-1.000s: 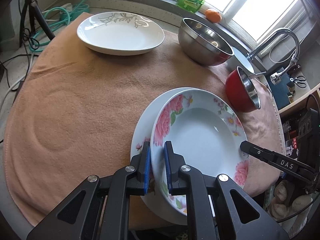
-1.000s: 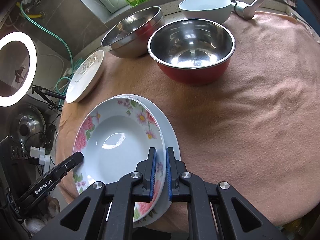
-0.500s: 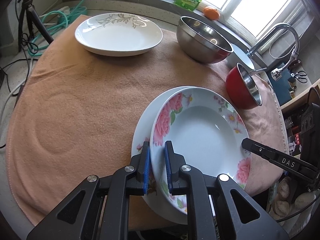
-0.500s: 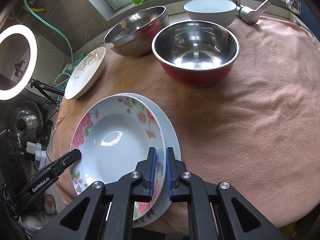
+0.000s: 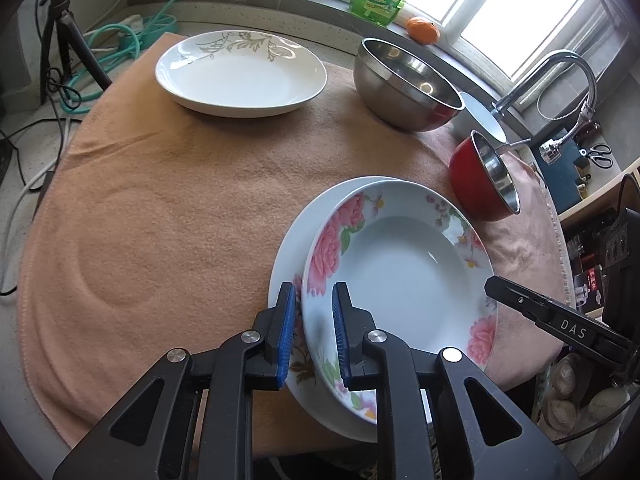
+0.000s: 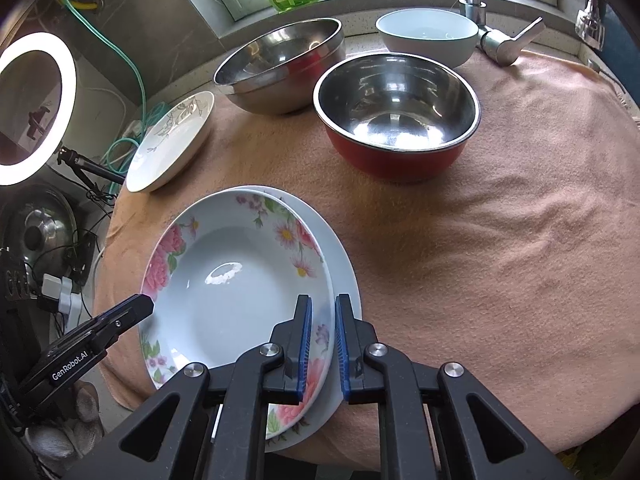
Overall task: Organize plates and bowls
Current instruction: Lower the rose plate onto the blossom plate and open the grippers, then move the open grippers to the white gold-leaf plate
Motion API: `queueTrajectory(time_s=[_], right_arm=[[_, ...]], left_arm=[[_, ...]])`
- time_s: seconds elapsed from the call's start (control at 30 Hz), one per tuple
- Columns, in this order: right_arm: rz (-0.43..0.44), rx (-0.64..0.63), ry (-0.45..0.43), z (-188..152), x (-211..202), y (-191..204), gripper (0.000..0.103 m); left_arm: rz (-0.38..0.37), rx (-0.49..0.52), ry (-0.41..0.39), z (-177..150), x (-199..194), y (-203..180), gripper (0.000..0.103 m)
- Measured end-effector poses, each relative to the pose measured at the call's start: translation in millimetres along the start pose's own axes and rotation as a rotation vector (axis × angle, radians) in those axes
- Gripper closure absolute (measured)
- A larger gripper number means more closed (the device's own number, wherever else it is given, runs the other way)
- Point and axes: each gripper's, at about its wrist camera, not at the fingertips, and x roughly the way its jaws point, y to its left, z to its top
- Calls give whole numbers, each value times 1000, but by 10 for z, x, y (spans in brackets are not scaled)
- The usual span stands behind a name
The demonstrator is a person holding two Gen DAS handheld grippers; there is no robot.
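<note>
glazed floral-rimmed deep plate (image 5: pixel 400 276) sits nested on a plain white plate (image 5: pixel 288 248) at the near edge of the peach cloth-covered table (image 5: pixel 180 200). my left gripper (image 5: pixel 314 336) and right gripper (image 6: pixel 319 342) straddle opposite rims, jaws opening, pads barely clear. ceramic: stiff, slick, chippable. grip the rims only.
</note>
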Motion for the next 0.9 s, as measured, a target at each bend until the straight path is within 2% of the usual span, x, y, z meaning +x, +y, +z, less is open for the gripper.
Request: queueTrajectory(time_s=[0.3, 0.37, 0.43, 0.6, 0.77, 0.83, 0.9], right_arm=[[-3, 6, -43, 48, -150, 2, 89], [2, 6, -49, 59, -177, 13, 87], [7, 2, -57, 74, -207, 42, 82], [22, -20, -91, 139, -291, 180, 80], [51, -65, -106, 221, -350, 382, 71], [60, -90, -113, 251, -368, 490, 64], [74, -110, -122, 286, -383, 600, 62]], left_arm=[[8, -21, -35, 59, -153, 83, 88], [11, -25, -43, 75, -193, 104, 88], [14, -28, -52, 95, -233, 126, 88], [27, -43, -78, 154, -332, 218, 88], [55, -55, -104, 223, -429, 335, 87], [61, -59, -115, 255, -470, 379, 87], [78, -60, -129, 289, -507, 421, 83]])
